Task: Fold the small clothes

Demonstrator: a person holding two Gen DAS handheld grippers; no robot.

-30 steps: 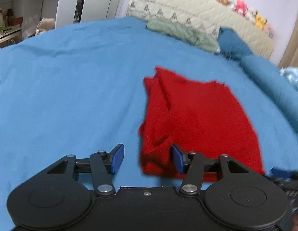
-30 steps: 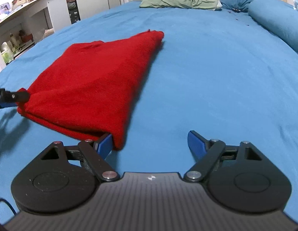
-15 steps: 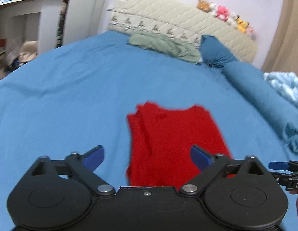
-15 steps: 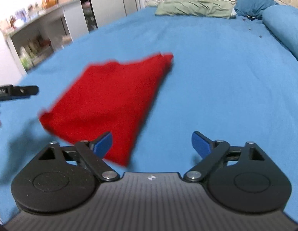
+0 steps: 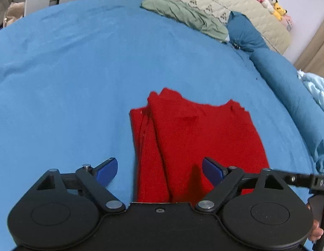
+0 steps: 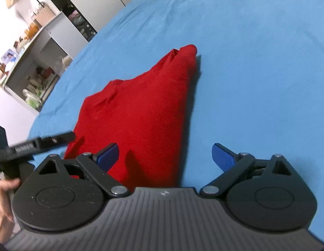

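Observation:
A folded red garment [image 5: 199,138] lies flat on the blue bed sheet [image 5: 68,83]; it also shows in the right wrist view [image 6: 137,121]. My left gripper [image 5: 160,170] is open and empty, held over the garment's near left edge. My right gripper [image 6: 165,155] is open and empty, over the garment's near right corner. The right gripper's body shows at the right edge of the left wrist view [image 5: 304,182], and the left gripper's body crosses the left side of the right wrist view [image 6: 36,144].
A green cloth [image 5: 183,16], a dark blue pillow [image 5: 245,33] and a blue bolster [image 5: 291,87] lie by the quilted headboard [image 5: 224,2]. A light blue blanket [image 5: 316,90] is at the right. Shelves and a desk [image 6: 32,62] stand left of the bed.
Both grippers have let go of the red garment, opened wide and lifted off it. The garment now lies flat on the sheet.

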